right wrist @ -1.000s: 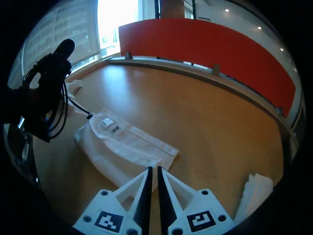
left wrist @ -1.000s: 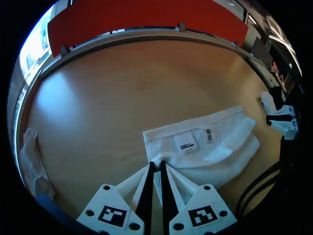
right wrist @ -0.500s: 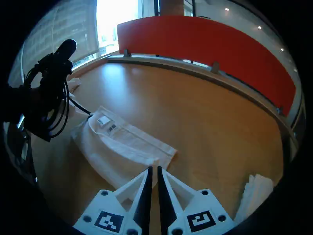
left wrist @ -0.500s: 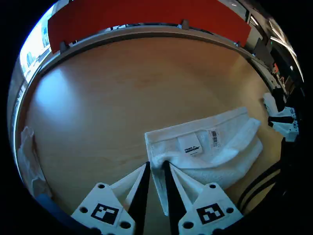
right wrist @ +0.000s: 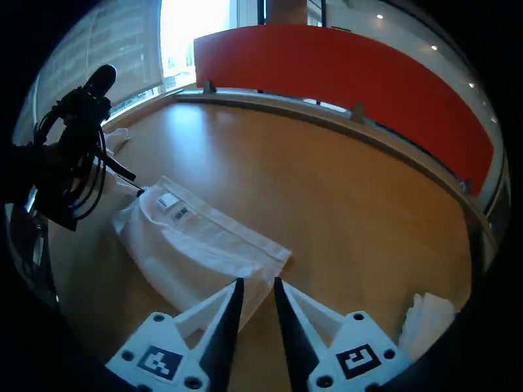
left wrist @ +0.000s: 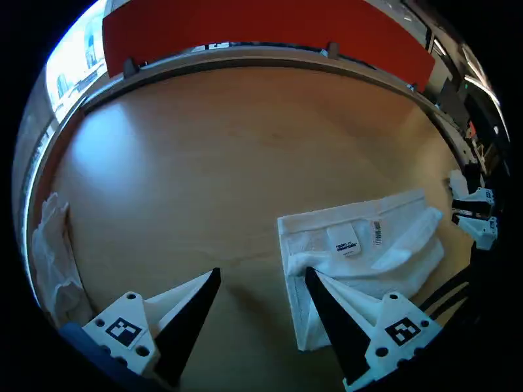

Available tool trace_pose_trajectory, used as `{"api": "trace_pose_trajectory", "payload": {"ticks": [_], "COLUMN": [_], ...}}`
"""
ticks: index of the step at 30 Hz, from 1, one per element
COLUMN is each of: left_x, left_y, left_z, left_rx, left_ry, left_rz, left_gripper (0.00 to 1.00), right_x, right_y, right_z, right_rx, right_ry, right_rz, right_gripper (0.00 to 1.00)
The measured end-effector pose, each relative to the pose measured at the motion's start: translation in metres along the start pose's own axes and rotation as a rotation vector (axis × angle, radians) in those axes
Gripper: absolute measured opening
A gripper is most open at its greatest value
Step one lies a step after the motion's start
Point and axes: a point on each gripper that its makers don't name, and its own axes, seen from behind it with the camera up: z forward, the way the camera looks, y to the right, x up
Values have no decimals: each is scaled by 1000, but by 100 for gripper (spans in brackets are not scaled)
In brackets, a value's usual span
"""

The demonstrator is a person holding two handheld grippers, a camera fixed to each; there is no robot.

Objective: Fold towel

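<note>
The wooden table (left wrist: 196,163) takes up most of both views, with a red panel (left wrist: 261,26) standing upright along its far edge.

The towel (left wrist: 366,255) lies flat on the table, white and already doubled over, with a looser fold bunched along one long side. In the left gripper view it sits to the right of centre. In the right gripper view the towel (right wrist: 189,248) stretches from the left towards the middle.

The left gripper (left wrist: 261,271) is spread wide and holds nothing. Its right finger overlaps the towel's near corner, and its left finger is over bare wood, well apart from the cloth. From the right gripper view the left gripper (right wrist: 72,157) is a dark shape hung with cables at the towel's far end.

The right gripper (right wrist: 258,282) has its fingers parted by a narrow gap, with bare wood between them and nothing gripped. The towel's near corner lies just ahead of its left finger. In the left gripper view the right gripper (left wrist: 477,212) is at the towel's far right end.

A crumpled cloth (left wrist: 52,261) sits at the table's left edge. A white stack (right wrist: 425,320) lies near the right edge.

Two labels (left wrist: 344,238) are on the towel's upper layer, side by side near its hem.
</note>
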Motion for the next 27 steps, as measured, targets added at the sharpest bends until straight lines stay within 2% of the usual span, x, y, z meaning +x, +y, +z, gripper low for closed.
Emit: {"api": "trace_pose_trajectory", "payload": {"ticks": [3, 6, 11, 18, 27], "left_x": [1, 2, 6, 10, 1], "left_y": [-6, -10, -14, -22, -34], "left_z": [-4, -7, -10, -15, -32], "left_rx": [16, 22, 26, 47, 63], "left_ry": [16, 29, 40, 54, 63], "left_rz": [-31, -64, -92, -88, -110], "left_gripper": [96, 96, 96, 96, 96], "right_x": [1, 2, 4, 4, 6], "right_y": [2, 4, 5, 5, -2], "right_z": [1, 1, 1, 1, 0], "right_rx": [-6, -12, -18, -18, -10], "right_ry": [1, 4, 9, 9, 13], "right_rz": [1, 3, 2, 0, -1], "right_gripper": [58, 63, 66, 66, 67]}}
